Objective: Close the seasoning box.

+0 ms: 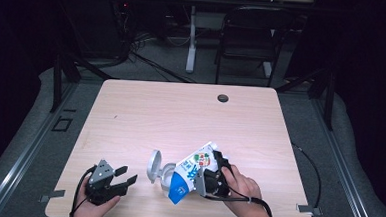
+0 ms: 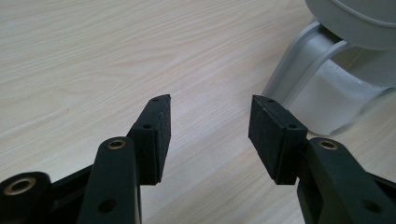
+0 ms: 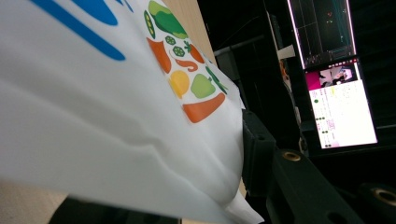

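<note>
High view: the right tongs (image 1: 208,177) are clamped on a white pouch (image 1: 192,169) printed with vegetables and blue lettering, held tilted near the front edge of the table (image 1: 180,113), its lower blue end angled down toward a grey container (image 1: 166,176) whose hinged lid (image 1: 153,165) stands flipped open just beside it. The left tongs (image 1: 126,177) rest low at the front left, spread apart and holding nothing, pointing toward the container but clear of it. In the left gripper view the container's pale wall (image 2: 322,93) sits ahead and to one side of the open jaws, not between them. In the right gripper view the pouch (image 3: 116,116) is creased where one jaw presses it, and the other jaw is hidden behind the film. Risks noted: the container is unsecured, so any push from the pouch's lower end could slide or tip it, the raised lid adding leverage. The soft film may fold or slip in the grip, shifting the mouth off the opening and spilling contents onto the table. Whether the pouch is already cut open cannot be told. Steadying the container with the free tongs appears advisable.
</note>
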The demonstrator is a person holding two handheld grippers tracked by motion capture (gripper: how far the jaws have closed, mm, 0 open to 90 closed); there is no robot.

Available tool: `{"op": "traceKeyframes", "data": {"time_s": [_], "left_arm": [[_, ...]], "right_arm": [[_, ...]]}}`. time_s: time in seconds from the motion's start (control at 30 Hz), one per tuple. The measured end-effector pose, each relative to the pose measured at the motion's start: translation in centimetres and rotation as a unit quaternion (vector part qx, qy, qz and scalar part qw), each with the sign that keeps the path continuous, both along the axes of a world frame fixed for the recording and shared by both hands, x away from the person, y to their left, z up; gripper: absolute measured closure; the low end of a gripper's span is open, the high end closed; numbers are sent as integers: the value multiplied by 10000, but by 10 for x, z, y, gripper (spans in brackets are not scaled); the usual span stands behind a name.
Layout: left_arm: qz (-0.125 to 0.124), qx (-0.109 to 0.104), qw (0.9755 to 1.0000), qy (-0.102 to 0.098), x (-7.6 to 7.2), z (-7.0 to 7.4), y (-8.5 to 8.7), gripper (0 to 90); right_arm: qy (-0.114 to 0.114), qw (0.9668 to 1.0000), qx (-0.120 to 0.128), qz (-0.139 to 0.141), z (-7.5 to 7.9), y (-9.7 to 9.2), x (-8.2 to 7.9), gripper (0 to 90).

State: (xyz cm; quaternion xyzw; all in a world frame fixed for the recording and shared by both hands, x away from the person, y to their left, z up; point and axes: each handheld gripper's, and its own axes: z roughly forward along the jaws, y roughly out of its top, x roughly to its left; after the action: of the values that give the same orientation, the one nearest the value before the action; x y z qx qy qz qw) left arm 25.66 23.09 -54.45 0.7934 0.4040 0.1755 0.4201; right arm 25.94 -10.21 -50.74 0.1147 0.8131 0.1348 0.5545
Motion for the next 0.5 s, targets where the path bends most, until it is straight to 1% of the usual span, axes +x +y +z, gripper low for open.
{"op": "traceKeyframes", "data": {"time_s": [0.03,0.07,0.1,0.13,0.17,0.2,0.23,0.27,0.3,0.33,0.43,0.47,0.5], "left_arm": [[1,2,10000,1,0,0,0,496],[-2,4,10000,3,0,0,0,496],[-2,4,10000,3,0,0,0,496],[-3,4,10000,6,0,0,0,496],[6,21,10000,15,0,0,0,496],[3,21,10000,18,0,0,0,496],[3,21,10000,18,0,0,0,497],[-5,5,10000,17,0,0,0,497],[-2,0,10000,13,0,0,0,497],[0,3,10000,7,0,0,0,497],[11,-13,10000,6,0,0,0,496],[9,-12,10000,7,0,0,0,496],[5,-7,10000,13,0,0,0,496]], "right_arm": [[14,10000,85,20,-1,0,0,724],[84,9999,92,-31,-1,-1,0,724],[84,9999,92,-31,-1,-1,0,724],[106,9997,210,-7,-3,-1,1,724],[153,9996,216,-46,-2,-2,1,724],[236,9992,317,-88,-3,-3,1,724],[236,9992,317,-88,-3,-3,1,724],[284,9990,342,-108,-3,-3,1,725],[319,9986,410,-131,-4,-4,1,725],[319,9986,410,-131,-4,-4,1,725],[363,9979,531,-109,-5,-4,2,725],[377,9977,548,-113,-6,-4,2,725],[411,9977,514,-139,-5,-5,2,725]]}}
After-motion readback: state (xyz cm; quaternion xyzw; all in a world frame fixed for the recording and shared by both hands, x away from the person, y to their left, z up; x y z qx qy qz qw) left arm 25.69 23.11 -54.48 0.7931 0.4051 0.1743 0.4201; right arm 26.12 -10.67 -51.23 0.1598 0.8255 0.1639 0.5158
